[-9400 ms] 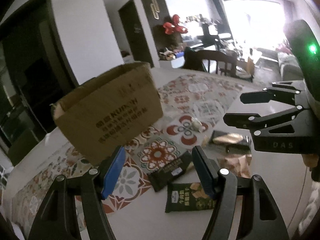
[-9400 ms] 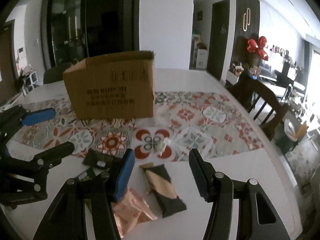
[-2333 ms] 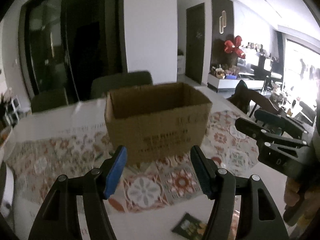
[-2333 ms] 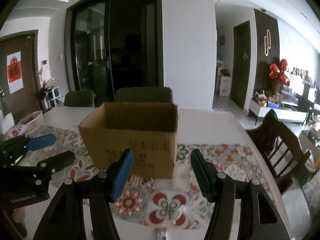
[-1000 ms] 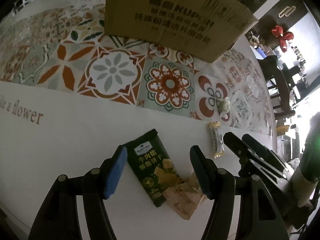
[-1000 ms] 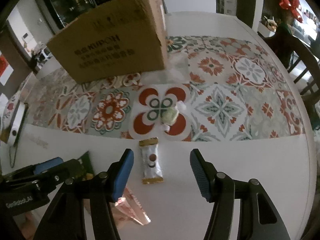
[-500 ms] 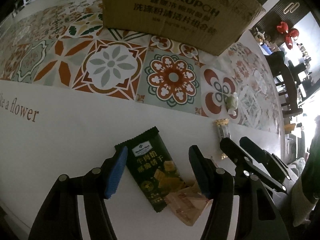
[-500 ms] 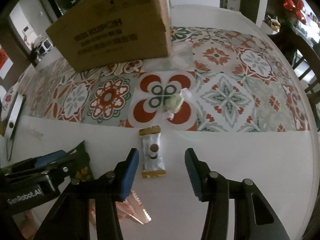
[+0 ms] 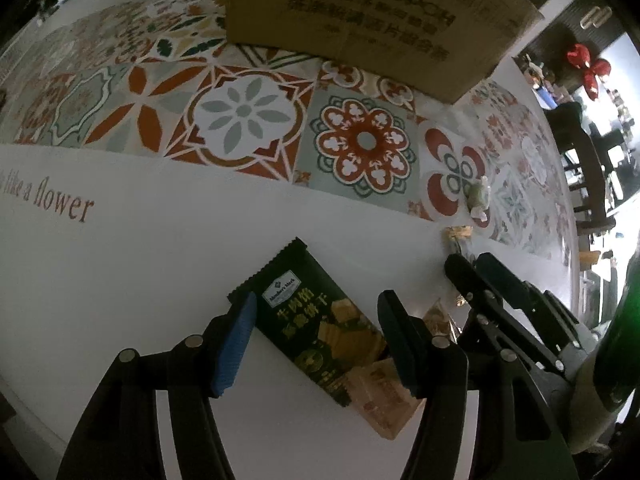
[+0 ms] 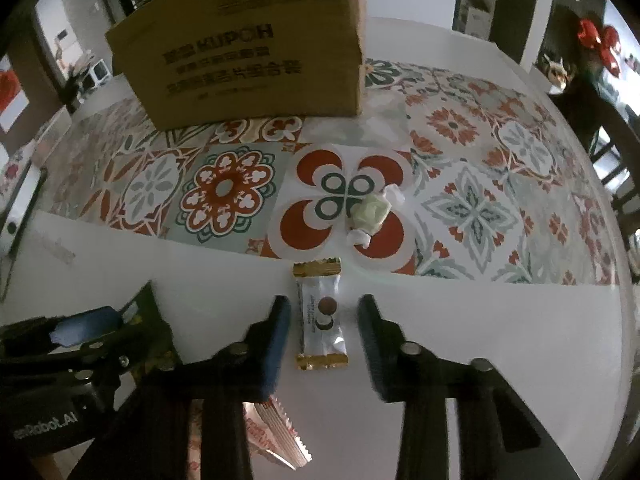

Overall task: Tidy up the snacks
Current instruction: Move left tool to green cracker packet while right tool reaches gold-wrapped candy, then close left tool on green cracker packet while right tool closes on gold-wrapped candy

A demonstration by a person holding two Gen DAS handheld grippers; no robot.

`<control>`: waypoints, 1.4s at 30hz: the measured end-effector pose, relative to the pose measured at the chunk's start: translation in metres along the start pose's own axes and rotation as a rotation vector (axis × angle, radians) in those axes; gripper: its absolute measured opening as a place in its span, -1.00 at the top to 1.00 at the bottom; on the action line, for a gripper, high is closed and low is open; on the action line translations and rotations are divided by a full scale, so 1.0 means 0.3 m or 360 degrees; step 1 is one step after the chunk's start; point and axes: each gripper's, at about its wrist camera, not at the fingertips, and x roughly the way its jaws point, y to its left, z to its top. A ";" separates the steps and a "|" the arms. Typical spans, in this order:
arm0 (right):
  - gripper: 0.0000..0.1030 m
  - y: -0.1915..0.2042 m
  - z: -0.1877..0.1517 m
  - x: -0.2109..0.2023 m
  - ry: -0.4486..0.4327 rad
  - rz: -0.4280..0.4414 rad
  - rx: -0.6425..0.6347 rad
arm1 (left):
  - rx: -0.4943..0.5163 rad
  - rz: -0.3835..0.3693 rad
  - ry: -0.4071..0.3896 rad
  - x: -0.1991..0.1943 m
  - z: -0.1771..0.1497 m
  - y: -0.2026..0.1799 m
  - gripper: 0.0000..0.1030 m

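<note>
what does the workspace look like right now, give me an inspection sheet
surface: white table with a patterned tile runner across it.
job's things: cardboard box on the runner; dark green cracker packet; white candy bar with gold ends; pale green wrapped sweet; pink packet; all four lie outside the box.
clutter: clear plastic wrapper beside the box.
grippers: left tongs open, straddling the green packet; right tongs have just been closing around the candy bar, with gaps still showing on both sides.
cables: nothing seen.
surroundings: wooden chair, red bow decoration, dark doorways.
</note>
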 end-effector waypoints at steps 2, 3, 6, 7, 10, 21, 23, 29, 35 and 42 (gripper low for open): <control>0.56 0.005 -0.002 0.000 -0.0009 0.0002 -0.0017 | -0.0025 -0.0015 0.0026 0.004 0.002 0.007 -0.25; 0.58 0.005 -0.002 0.000 -0.0011 0.0006 -0.0017 | -0.0034 -0.0020 0.0031 0.000 0.003 0.011 -0.25; 0.60 -0.001 -0.002 0.000 -0.0016 0.0019 -0.0001 | -0.0104 -0.0053 0.0040 -0.017 0.005 0.040 -0.25; 0.60 -0.002 -0.003 0.000 -0.0019 0.0022 0.0002 | -0.0130 -0.0069 0.0054 -0.018 0.004 0.048 -0.25; 0.61 0.001 -0.005 -0.002 -0.0025 0.0026 -0.0004 | -0.0173 -0.0064 0.0091 -0.013 -0.001 0.059 -0.25; 0.61 -0.034 -0.031 -0.054 -0.0100 0.0041 -0.0002 | -0.0304 -0.0014 0.0098 0.027 -0.013 0.001 -0.26; 0.61 -0.044 -0.033 -0.060 -0.0107 0.0044 0.0009 | -0.0270 -0.0006 0.0076 0.032 -0.003 -0.014 -0.26; 0.61 -0.039 -0.036 -0.063 -0.0112 0.0058 0.0003 | -0.0129 0.0012 -0.0028 0.024 0.016 -0.005 0.36; 0.61 -0.006 -0.033 -0.059 -0.0103 0.0070 -0.0031 | -0.0059 -0.0085 -0.0062 0.020 0.037 0.021 0.65; 0.61 0.016 -0.027 -0.066 -0.0110 0.0089 -0.0034 | 0.0001 -0.0173 -0.0099 0.005 0.030 0.048 0.97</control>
